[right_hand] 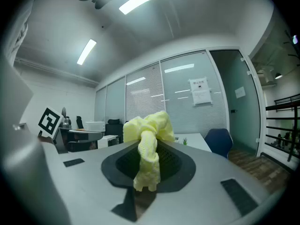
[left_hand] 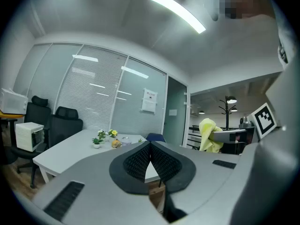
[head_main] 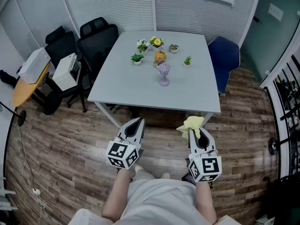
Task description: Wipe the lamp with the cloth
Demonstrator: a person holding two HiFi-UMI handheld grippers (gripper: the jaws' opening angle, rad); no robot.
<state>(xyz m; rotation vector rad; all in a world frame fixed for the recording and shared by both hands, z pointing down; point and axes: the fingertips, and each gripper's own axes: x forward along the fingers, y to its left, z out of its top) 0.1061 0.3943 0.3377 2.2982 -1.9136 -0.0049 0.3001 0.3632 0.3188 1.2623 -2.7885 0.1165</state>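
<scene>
Cloth (right_hand: 148, 142): pale yellow, open-knit texture, bunched into a loose wad. The right tool (right_hand: 149, 150) is clamped on it. A puffed lump stands above the pads and a twisted tail hangs down in front of them. In the head view the cloth (head_main: 191, 124) sprouts from the tip of the right tool (head_main: 195, 135).

Left tool (left_hand: 150, 146): jaws pressed fully together, nothing between them. From the head view the left tool (head_main: 137, 123) sits beside the right one. Both are held out in front of the person, over the wooden floor (head_main: 70, 139) and short of the near edge of the counter (head_main: 136, 90).

Lamp (head_main: 163, 74): small, translucent lilac, goblet-shaped (cup on top, thin stem, round foot). It stands upright near the middle of the pale grey counter, on the person's side of a cluster of small potted plants (head_main: 137, 58) and a round orange object (head_main: 160, 56). It is well apart from both tools and from the cloth, with nothing touching it.

The left gripper view also catches the cloth (left_hand: 208, 135) off to its right, yellow against the dark background.
</scene>
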